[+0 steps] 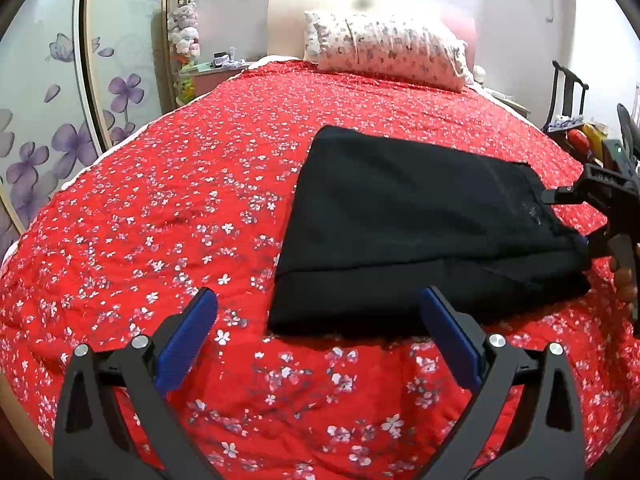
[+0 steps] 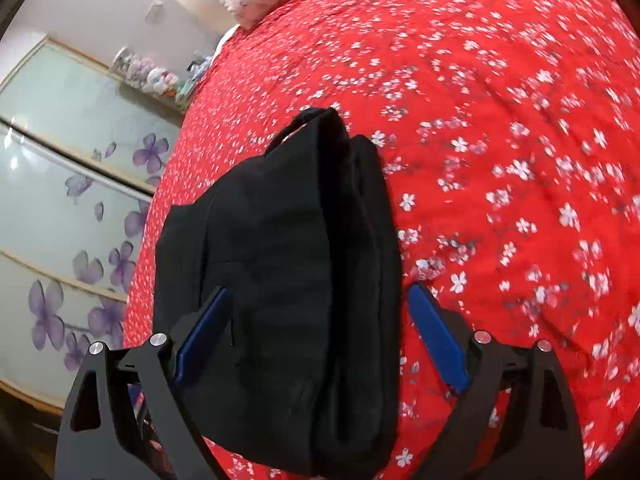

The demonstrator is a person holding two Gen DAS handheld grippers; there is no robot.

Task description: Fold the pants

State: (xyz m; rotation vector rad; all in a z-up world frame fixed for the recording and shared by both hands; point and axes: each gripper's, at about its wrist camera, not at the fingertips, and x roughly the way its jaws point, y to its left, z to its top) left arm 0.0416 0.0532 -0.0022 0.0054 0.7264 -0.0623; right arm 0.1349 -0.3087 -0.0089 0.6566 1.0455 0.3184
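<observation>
Black pants (image 1: pixel 420 232) sat folded in a thick stack on the bed (image 1: pixel 160 200), near its front edge; both claws gaped open, gripping nothing.
My left claw (image 1: pixel 318 312) hung at the stack's near-left corner, my right claw (image 2: pixel 318 316) straddled its end. I judged a snagged top layer, or a one-sided pinch, could drag the stack crooked and undo the fold.

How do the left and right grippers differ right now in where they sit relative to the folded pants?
The left gripper sits back from the pants, its fingers over the red bedspread at their near edge; the right gripper straddles the pants' end. The left is level; the right is tilted sideways. Both are open, holding nothing.
</observation>
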